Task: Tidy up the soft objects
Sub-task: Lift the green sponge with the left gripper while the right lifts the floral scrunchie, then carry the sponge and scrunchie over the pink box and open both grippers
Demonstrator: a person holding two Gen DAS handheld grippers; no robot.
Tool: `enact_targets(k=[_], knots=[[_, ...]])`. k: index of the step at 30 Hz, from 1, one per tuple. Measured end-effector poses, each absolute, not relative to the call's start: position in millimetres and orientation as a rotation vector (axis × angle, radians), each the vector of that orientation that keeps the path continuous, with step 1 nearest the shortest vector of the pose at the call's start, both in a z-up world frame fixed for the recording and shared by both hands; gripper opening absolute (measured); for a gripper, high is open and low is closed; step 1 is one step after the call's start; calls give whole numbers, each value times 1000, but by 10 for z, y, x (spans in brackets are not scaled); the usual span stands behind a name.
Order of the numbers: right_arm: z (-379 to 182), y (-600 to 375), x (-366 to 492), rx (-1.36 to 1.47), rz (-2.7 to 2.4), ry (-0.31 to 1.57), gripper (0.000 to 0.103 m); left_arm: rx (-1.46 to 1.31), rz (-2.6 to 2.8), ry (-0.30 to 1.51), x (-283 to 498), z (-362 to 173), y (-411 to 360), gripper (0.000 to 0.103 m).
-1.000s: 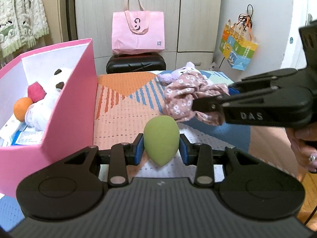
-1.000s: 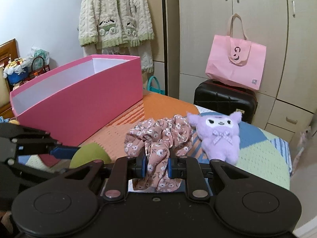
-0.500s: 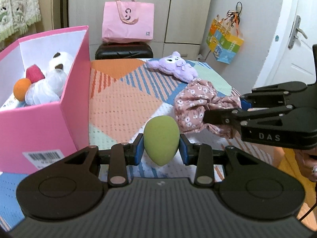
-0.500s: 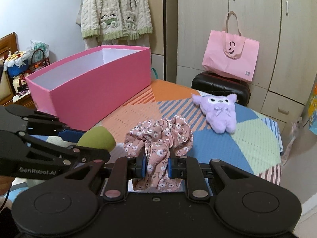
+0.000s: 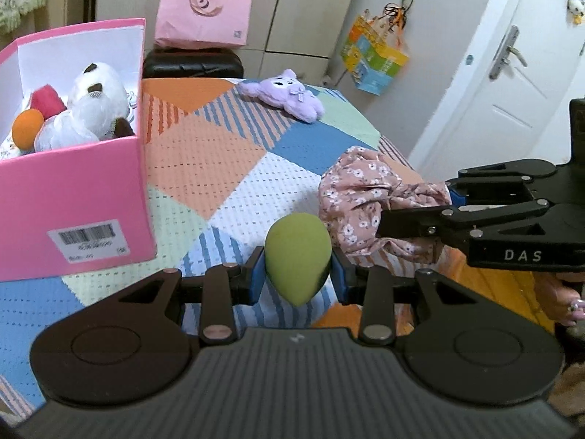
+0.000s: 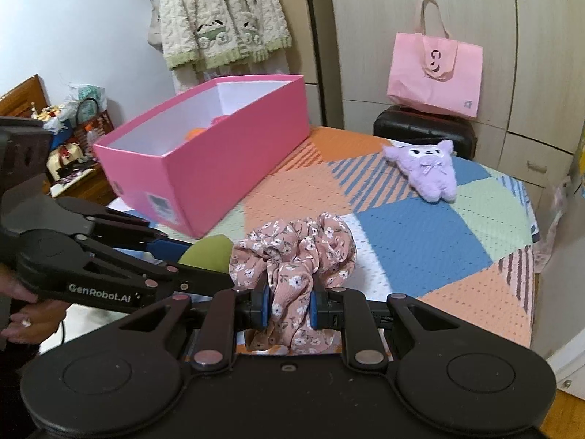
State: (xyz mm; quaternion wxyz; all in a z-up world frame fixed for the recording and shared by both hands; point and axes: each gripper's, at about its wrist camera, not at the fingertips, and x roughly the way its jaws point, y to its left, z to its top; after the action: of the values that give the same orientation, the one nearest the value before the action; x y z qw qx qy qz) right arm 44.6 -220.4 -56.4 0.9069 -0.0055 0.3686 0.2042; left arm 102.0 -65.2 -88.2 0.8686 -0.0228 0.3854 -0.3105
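Two soft things were up off the bed at once, one in each claw, and both were bound for the pink box (image 5: 73,197) standing at the left on the patchwork bedspread (image 5: 234,153). Inside it I could see a white plush dog (image 5: 87,109), an orange ball (image 5: 26,130) and something red (image 5: 45,99), so the free room looked to be toward the near end. My left claw (image 5: 297,270) was closed on the green sponge (image 5: 297,256), gripping its broad middle with the point aimed back toward me, above the bedspread just right of the box's near corner. I judged it best to carry the sponge over the rim before letting go, since a springy thing like that could bounce out off the wall. To its right, my right claw (image 6: 290,305) was pinched shut on the flowered scrunchie (image 6: 296,252), whose folds hung loose past the pads (image 6: 264,305); I judged it wise to lift it high so no fold snagged the box's rim. Farthest right, well apart from both claws, the purple plush toy (image 6: 429,168) lay on the bedspread, not yet picked up.
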Motion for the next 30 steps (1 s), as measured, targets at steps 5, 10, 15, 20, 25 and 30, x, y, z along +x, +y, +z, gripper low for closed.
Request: enact_targets(k=[5,10,15,20,25,30], knots=[[-416,-2108,359,-9,457,749,23,-53,-656,788,948,-718,-411,36],[-261,-1938,357,-35,501,695,23,-57,-600,716,880,-521,-124,36],[-124,-1721,481,-49,557,643,23,-62,-532,645,911,-346,133,36],[8,-1487,675,-68,619,589,24,-55,-464,572,1008,-169,407,36],[74,-1229,927,-111,646,540,24,-45,-372,532,1186,-109,649,36],[44,-970,1260,-144,657,543,24,-28,-307,533,1480,-133,788,36]])
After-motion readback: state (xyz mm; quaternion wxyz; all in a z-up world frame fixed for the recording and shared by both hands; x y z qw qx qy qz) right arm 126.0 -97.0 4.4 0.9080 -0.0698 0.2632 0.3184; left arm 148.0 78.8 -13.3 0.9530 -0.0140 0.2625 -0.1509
